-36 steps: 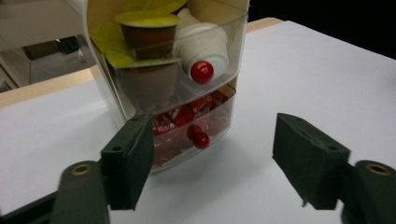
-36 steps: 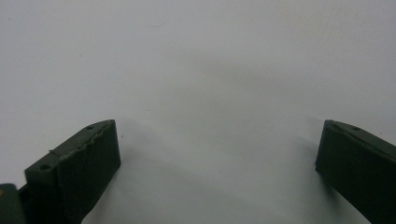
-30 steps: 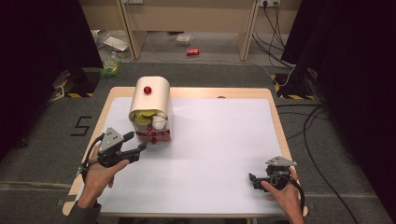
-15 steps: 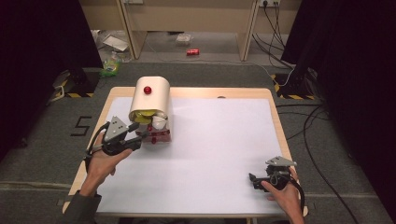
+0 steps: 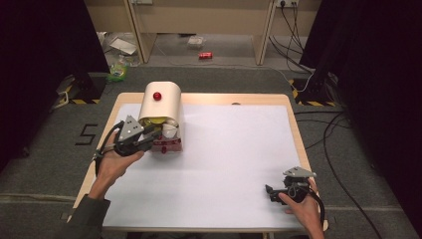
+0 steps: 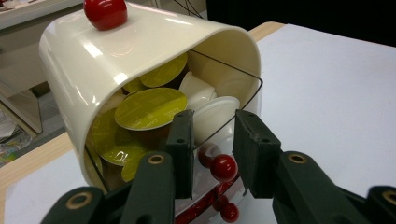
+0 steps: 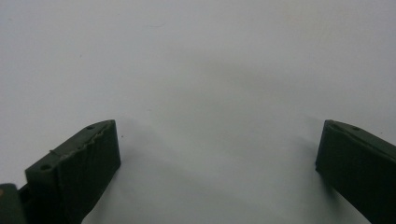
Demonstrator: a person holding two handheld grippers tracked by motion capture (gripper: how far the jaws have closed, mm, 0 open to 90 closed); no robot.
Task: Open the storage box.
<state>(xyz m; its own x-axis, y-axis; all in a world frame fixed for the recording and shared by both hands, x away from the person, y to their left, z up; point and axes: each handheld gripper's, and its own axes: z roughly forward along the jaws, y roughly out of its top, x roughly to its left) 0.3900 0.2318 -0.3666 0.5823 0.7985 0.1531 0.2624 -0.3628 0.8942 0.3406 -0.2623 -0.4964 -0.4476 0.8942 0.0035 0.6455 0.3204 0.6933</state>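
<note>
A cream, arch-shaped capsule holder (image 5: 161, 107) (image 6: 116, 60) with a red ball knob (image 5: 157, 95) (image 6: 105, 11) on top stands at the table's far left on a red base (image 5: 166, 145). Its open front shows yellow-lidded capsules (image 6: 149, 108) and white cups (image 6: 215, 109). My left gripper (image 5: 158, 133) (image 6: 213, 126) is right at that opening, open with a narrow gap. A small red ball (image 6: 223, 167) low on the front lies just beyond the gap, and nothing is held. My right gripper (image 5: 268, 191) (image 7: 217, 144) rests wide open on the white sheet near the front right.
A white sheet (image 5: 234, 149) covers the wooden table (image 5: 293, 119). On the floor beyond lie a red can (image 5: 205, 55), some litter and cables. Dark curtains stand on both sides.
My left gripper has moved forward and right, up to the holder's open front. The right gripper has stayed where it was.
</note>
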